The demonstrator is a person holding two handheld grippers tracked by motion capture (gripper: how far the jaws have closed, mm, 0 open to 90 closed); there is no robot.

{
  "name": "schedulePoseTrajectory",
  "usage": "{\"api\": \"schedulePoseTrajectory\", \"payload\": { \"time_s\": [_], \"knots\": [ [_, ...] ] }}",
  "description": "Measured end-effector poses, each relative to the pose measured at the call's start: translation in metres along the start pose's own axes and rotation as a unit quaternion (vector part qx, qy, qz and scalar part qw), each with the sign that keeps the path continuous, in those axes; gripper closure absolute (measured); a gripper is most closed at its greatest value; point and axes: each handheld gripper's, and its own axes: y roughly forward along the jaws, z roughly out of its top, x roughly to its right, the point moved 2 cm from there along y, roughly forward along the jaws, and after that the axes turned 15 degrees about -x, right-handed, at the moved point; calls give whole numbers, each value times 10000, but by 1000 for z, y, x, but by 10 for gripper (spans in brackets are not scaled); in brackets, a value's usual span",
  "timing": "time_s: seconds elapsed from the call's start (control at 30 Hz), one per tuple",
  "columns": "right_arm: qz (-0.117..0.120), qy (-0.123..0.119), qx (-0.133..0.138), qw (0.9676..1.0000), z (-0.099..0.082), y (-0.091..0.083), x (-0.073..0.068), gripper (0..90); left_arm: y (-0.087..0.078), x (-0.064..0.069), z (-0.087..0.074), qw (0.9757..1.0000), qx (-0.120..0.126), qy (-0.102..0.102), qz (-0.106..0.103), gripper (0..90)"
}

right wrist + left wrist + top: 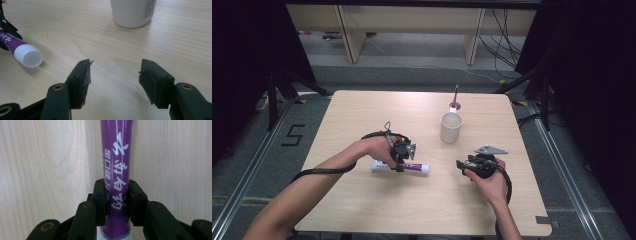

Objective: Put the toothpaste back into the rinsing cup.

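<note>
While my left claw sits clamped on the purple plastic toothpaste tube, the tube lies flat on the pale wood table, white cap pointing at my right hand. Pads press both flanks near the crimped tail end, well back from the cap. My right claw hangs empty just above the table, jaws wide apart, facing the white paper cup. A toothbrush with a red base stands behind the cup. My read on handling: the tube is light, soft-walled and a bit slick; a hard squeeze mid-body would dent it or push paste toward the cap. Better hold is by the stiff shoulder beside the cap, or the flat crimp. The cup is light and tips easily.
</note>
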Motion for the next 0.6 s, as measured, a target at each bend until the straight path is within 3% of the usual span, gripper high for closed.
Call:
{"api": "schedulePoseTrajectory", "payload": {
  "time_s": [0.07, 0.1, 0.13, 0.23, 0.27, 0.3, 0.43, 0.53, 0.57, 0.6],
  "knots": [
    [57, 63, 22, 10000, 0, 0, -1, 424, 0, 1, -1, 10000, 65, -20, 27, 724],
    [-154, -24, -8, 9999, 0, -2, 1, 424, 0, 1, -1, 10000, 60, -2, 36, 726],
    [-188, -26, 0, 9998, 0, -1, 1, 424, 0, 2, -2, 10000, 60, 9, 48, 727],
    [-93, -33, 35, 9999, 0, 0, 1, 424, 0, 2, -2, 9999, 49, 70, 100, 729],
    [35, 90, 26, 9999, 0, 0, -2, 424, 0, 3, -2, 9999, 47, 68, 96, 730],
    [30, -20, 39, 10000, 0, 0, -1, 424, 0, 3, -2, 9999, 67, 48, 74, 731],
    [-119, -56, 3, 9999, 0, -2, 1, 424, -1, 4, -2, 9999, 28, 81, 70, 734],
    [-36, 96, -42, 9999, 0, -2, -2, 424, -1, 5, -3, 9999, 4, 104, 101, 735],
    [-117, -49, -3, 9999, 0, -2, 1, 424, -1, 5, -3, 9999, -2, 110, 107, 735],
    [27, -28, 47, 10000, 1, 0, 0, 424, -1, 5, -3, 9999, -2, 109, 107, 736]
  ]
}}
